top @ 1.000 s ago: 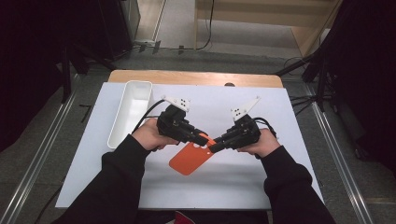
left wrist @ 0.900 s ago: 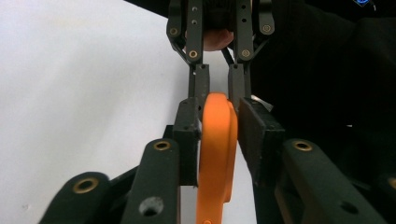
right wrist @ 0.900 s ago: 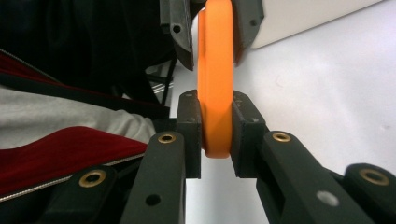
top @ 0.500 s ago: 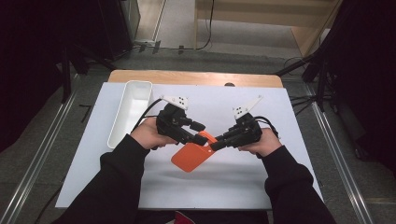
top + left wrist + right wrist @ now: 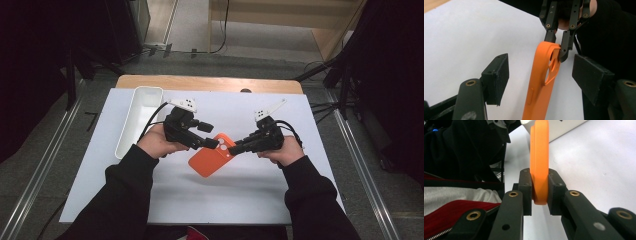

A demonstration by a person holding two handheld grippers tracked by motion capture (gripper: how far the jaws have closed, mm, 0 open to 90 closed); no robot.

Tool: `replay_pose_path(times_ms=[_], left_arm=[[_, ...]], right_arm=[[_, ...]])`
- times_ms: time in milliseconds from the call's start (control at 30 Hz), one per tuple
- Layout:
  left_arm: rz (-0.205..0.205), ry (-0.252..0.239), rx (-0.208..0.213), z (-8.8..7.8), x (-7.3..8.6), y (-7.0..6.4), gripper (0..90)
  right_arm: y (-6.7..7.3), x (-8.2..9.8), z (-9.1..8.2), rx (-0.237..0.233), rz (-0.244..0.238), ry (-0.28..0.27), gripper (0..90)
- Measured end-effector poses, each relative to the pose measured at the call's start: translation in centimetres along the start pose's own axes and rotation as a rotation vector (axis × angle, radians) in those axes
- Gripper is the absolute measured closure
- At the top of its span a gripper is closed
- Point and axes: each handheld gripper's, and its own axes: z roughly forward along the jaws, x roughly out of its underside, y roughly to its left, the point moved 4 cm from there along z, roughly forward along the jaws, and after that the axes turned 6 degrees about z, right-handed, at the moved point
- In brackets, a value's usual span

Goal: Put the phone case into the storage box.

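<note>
An orange phone case (image 5: 212,156) hangs tilted just above the white table top, between my two grippers. My right gripper (image 5: 234,149) is shut on the case's corner beside the camera cut-out. In the right gripper view its pads (image 5: 525,187) press both faces of the case (image 5: 539,157). My left gripper (image 5: 209,136) has just been opening. In the left gripper view the case (image 5: 541,82) stands edge-on between the left gripper's (image 5: 544,78) jaws, with a gap on each side. The right gripper (image 5: 557,47) pinches its far end.
A long white tray (image 5: 141,107) lies at the table's left, beyond my left hand, and its corner (image 5: 559,130) appears in the right gripper view. A white sheet (image 5: 250,195) covers the table, with a wooden edge (image 5: 210,82) at the back.
The left gripper's jaws have opened off the orange case, which now hangs from the right gripper alone. Both hands have stayed nearly in place.
</note>
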Motion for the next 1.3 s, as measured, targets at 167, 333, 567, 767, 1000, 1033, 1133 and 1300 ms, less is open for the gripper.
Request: replay_pose_path(times_ms=[167, 333, 567, 767, 1000, 1033, 1133, 1300], left_arm=[[-0.011, -0.002, -0.035, -0.2, 0.1, 0.2, 24.9], [-0.029, 0.006, -0.072, -0.2, 0.3, 0.5, 19.1], [-0.052, 0.013, -0.099, -0.5, 0.6, 0.7, 10.9], [-0.05, 0.031, -0.122, -0.1, 0.9, 0.4, 7.6], [-0.028, 0.041, -0.15, 0.3, 1.2, 0.0, 7.6], [-0.02, 0.043, -0.163, 0.4, 1.3, -0.1, 7.6], [-0.003, 0.043, -0.178, 0.4, 1.5, -0.2, 7.6], [0.01, 0.055, -0.195, 0.6, 1.8, -0.3, 7.8]], right_arm=[[-0.2, -0.1, -0.2, 0.017, 0.044, -0.005, 75.5], [-0.4, -0.2, -0.5, 0.045, 0.069, -0.025, 75.5], [-0.6, -0.4, -0.6, 0.052, 0.113, -0.036, 75.5], [-0.8, -0.4, -0.7, 0.062, 0.146, -0.034, 75.5], [-0.9, -0.5, -0.8, 0.077, 0.164, -0.039, 75.4], [-1.0, -0.5, -0.8, 0.09, 0.171, -0.044, 75.5], [-1.0, -0.5, -1.0, 0.094, 0.179, -0.051, 75.5], [-1.1, -0.6, -1.0, 0.104, 0.196, -0.058, 75.5]])
